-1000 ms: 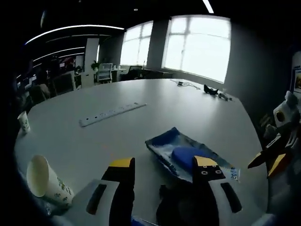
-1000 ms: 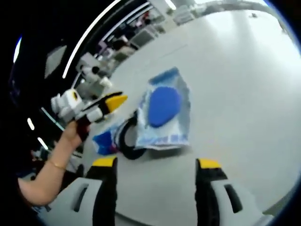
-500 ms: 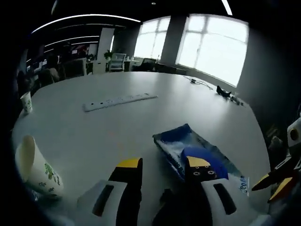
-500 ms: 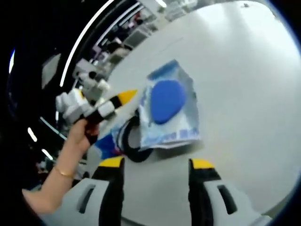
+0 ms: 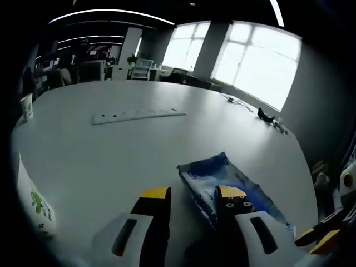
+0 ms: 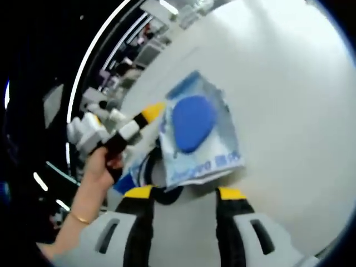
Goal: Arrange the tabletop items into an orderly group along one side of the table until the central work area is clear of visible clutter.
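Observation:
A blue and white packet [image 5: 206, 178] with a blue oval on it lies flat on the white table [image 5: 111, 156]. My left gripper [image 5: 192, 193] stands open over the packet's near end, its right jaw covering part of it. In the right gripper view the same packet [image 6: 197, 133] lies just beyond my right gripper [image 6: 184, 194], which is open with nothing between its jaws. The left gripper [image 6: 146, 115], held by a hand [image 6: 103, 164], touches the packet's left corner with its yellow tip.
A white power strip [image 5: 139, 115] lies across the table's middle. A paper cup [image 5: 33, 203] stands at the near left, another cup [image 5: 26, 105] at the far left edge. Cables [image 5: 270, 118] lie near the windows. A black ring [image 6: 146, 173] and a blue item [image 6: 125, 181] sit beside the packet.
The jaws of both grippers have drawn closer together. The left view has moved forward over the packet's end, and the right gripper has come nearer to the packet's edge.

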Tool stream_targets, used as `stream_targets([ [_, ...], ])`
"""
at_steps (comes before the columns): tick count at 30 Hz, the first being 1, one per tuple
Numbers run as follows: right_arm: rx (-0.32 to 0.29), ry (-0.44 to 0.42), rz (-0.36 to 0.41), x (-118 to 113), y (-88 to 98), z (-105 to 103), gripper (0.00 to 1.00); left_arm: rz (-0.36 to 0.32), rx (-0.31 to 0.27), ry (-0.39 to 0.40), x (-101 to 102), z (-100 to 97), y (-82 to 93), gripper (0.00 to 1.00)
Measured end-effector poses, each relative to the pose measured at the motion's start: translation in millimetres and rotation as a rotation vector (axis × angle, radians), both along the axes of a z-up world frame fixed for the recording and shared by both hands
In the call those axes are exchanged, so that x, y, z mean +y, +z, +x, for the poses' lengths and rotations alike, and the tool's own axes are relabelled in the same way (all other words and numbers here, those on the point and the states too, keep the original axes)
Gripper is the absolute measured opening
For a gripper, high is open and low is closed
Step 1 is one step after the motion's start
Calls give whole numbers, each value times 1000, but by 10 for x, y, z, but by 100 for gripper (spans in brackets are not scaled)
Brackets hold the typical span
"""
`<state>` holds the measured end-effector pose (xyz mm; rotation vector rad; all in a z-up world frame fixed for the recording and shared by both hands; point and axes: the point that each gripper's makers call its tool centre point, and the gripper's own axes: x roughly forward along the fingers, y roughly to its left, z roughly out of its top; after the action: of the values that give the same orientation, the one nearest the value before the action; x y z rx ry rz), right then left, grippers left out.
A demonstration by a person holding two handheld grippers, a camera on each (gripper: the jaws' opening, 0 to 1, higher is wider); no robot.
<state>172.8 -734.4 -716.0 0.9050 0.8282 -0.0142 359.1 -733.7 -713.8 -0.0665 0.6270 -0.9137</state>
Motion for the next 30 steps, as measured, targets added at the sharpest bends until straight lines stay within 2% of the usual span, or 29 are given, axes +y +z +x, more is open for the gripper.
stream_targets([
  [3, 11, -66, 43, 26, -34, 29, 29, -8, 25, -1, -46, 33, -33, 28],
  [8, 23, -116, 103, 64, -99, 70, 27, -2, 57, 17, -83, 45, -77, 25],
  [9, 35, -129, 142, 94, -104, 75, 27, -1, 57, 17, -92, 46, -87, 24],
  [12, 25, -183, 197, 94, -111, 118, 26, -2, 97, 31, -94, 38, -151, 21],
  [15, 39, -190, 193, 85, -173, 94, 25, 10, 122, 45, -74, 28, -233, 20],
  [16, 41, -193, 197, 82, -181, 92, 24, -3, 111, 35, -91, 23, -200, 18],
  [17, 41, -201, 204, 77, -183, 95, 24, -7, 135, 32, -102, -14, -202, 16],
  [26, 17, -202, 200, 54, -180, 153, 12, 26, 98, 0, -118, -36, -179, 8],
  [30, -2, -172, 189, 93, -158, 165, 3, -3, 121, 17, -97, -17, -133, 4],
])
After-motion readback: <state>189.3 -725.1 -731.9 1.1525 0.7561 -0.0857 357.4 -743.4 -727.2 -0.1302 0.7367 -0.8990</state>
